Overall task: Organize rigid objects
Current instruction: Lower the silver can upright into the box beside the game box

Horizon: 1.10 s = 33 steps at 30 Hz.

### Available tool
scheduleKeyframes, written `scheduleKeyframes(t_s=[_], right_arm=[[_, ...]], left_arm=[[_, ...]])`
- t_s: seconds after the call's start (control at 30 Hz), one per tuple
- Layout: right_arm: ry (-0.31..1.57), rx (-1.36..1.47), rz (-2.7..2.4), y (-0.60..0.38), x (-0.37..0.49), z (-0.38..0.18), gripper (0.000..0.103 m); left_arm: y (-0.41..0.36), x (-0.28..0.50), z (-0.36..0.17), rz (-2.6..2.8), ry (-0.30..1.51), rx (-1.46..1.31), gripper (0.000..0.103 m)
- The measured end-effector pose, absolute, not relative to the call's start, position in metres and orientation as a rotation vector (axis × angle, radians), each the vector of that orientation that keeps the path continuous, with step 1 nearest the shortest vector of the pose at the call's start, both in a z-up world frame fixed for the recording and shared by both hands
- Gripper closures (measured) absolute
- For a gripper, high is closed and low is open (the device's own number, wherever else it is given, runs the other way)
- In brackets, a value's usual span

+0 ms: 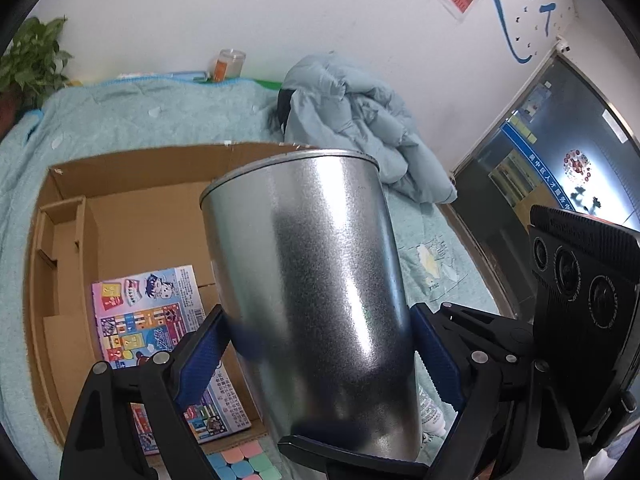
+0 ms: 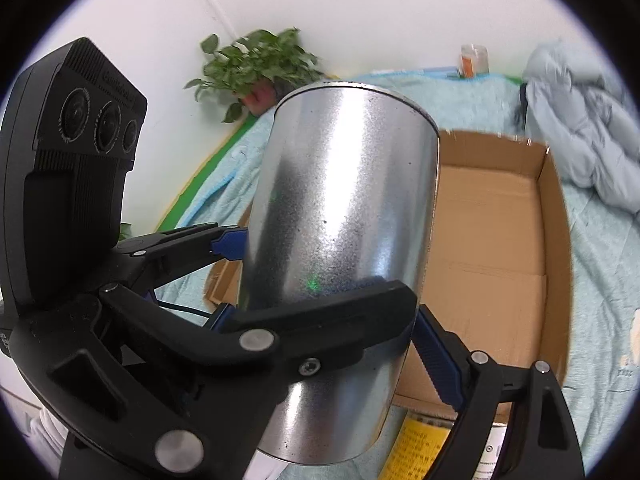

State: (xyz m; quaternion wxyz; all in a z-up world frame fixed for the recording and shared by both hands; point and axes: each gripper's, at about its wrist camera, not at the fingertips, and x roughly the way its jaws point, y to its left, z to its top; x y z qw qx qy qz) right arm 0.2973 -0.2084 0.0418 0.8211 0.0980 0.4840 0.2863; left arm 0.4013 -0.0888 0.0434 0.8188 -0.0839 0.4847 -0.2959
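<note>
A tall silver metal can (image 1: 316, 264) hangs in the air, tilted, held by both grippers. In the left wrist view my left gripper (image 1: 316, 340) has its blue pads (image 1: 200, 352) pressed on the can's two sides. My right gripper's black body comes in from the right and clamps the can's lower end. In the right wrist view the can (image 2: 344, 184) fills the middle. My right gripper (image 2: 414, 312) is shut across it, one black finger (image 2: 320, 320) over its front. Below and behind the can lies an open cardboard box (image 1: 68, 248).
The box (image 2: 556, 240) rests on a teal blanket (image 1: 120, 120) and holds a colourful printed pack (image 1: 148, 316). Pastel blocks (image 1: 244, 460) and a white bottle (image 1: 432, 416) lie near the box's front. A yellow-labelled tin (image 2: 420, 448), a crumpled jacket (image 1: 352, 120), a plant (image 2: 256, 64) and a jar (image 1: 230, 64) are around.
</note>
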Motion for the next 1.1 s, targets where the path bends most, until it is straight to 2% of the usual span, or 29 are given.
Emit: scheduleKeyframes(t_s=[0.27,0.63,0.77,1.1], right_arm=[[1.142,0.223,0.587,-0.208,0.322,-0.007,0.016],[1.256,0.225,0.528,-0.204,0.337,-0.062,0.017],[1.284,0.241,0.522,-0.207,0.338,-0.072,0.017],[1.333,0.329,0.495,-0.212,0.329,-0.081,0.017]], left_arm=[[-0.089,0.435,-0.023,-0.636,1.158,-0.276,0.015],[-0.096,0.461,-0.096,-0.612,1.298,-0.270,0.016],[-0.101,0.459,-0.103,-0.623,1.287,-0.228,0.015],[-0.079,0.468,-0.101,-0.609,1.313,-0.370,0.016]])
